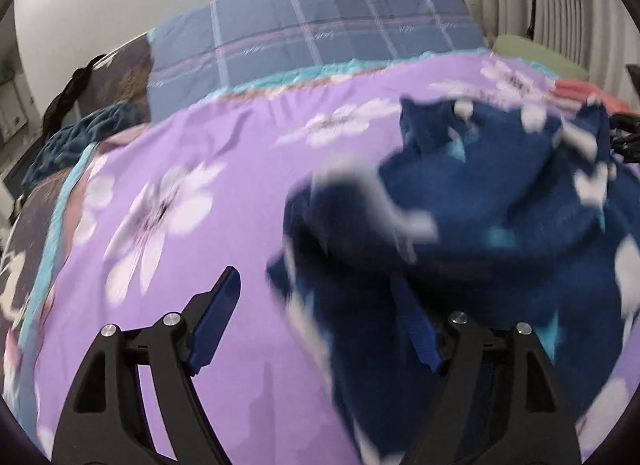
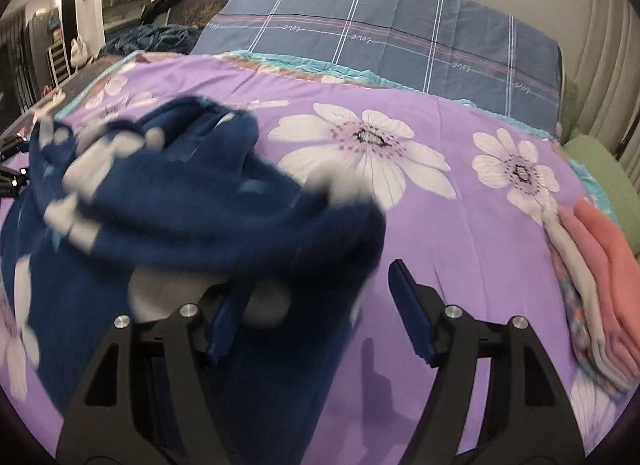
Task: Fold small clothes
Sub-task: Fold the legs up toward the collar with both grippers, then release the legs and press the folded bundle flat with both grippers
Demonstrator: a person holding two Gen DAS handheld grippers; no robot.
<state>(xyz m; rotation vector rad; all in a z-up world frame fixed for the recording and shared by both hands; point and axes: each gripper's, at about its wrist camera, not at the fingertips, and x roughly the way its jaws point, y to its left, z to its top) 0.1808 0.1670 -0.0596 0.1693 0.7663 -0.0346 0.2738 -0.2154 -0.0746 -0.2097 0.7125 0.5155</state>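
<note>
The left tongs (image 1: 320, 305) stand wide open, the blurred navy garment (image 1: 480, 225) draped over one finger at lower right. The right tongs (image 2: 316, 309) gape likewise — garment at left, over the purple floral bedspread (image 2: 460, 233). Folded pink clothes (image 2: 600, 281) sit at the right edge.

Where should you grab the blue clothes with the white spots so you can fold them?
Probably by the loose edges of the blue garment, one gripper at each end. It lies bunched in a heap on the purple bedspread, blurred. The left gripper could come from its left side, the right gripper from its right.
</note>
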